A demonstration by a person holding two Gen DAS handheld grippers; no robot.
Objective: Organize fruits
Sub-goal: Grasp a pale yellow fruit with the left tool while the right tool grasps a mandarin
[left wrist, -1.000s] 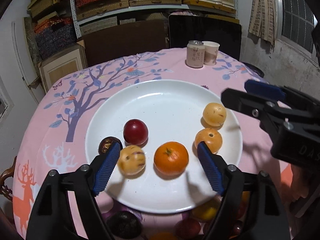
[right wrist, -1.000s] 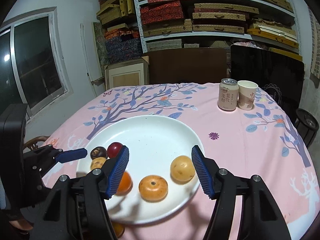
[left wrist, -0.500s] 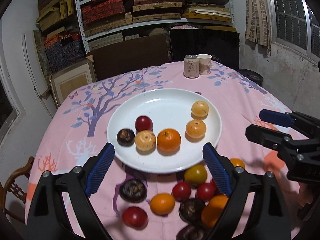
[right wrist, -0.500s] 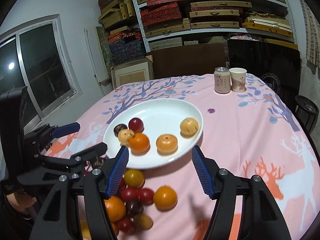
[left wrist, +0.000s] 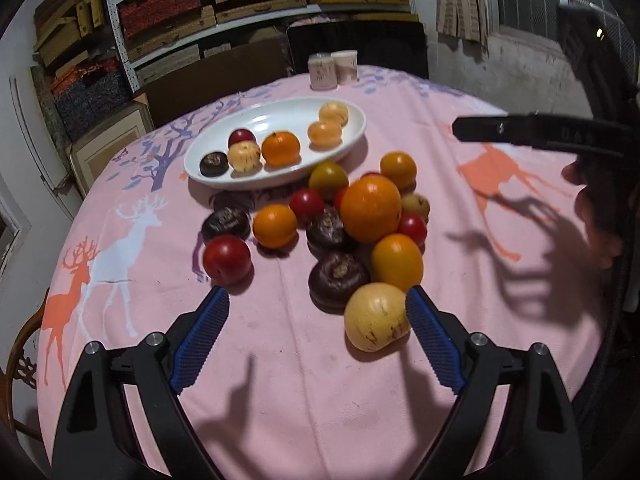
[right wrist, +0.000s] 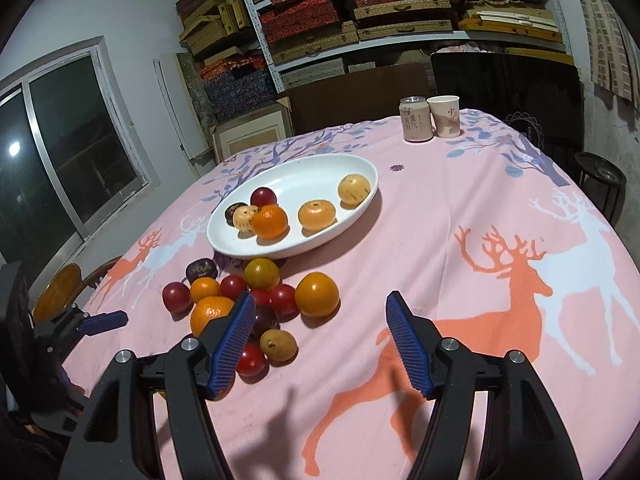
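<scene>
Jaws of the left gripper (left wrist: 316, 320) spread, closing slightly, empty; right gripper (right wrist: 320, 336) opening, empty. Nearest yellow fruit (left wrist: 376, 316) lies loose before the plate (left wrist: 360, 136): centre it, close gently.

Bright overhead light behind me throws hard shadows of my hand-held grippers onto the pink surface (left wrist: 280, 380), w/ fisheye bending + dark corners, slight motion blur at the left view's far end.

White plate (left wrist: 356, 136) with six fruits beyond a loose fruit pile (left wrist: 344, 224) on pink tablecloth (left wrist: 280, 360)
</scene>
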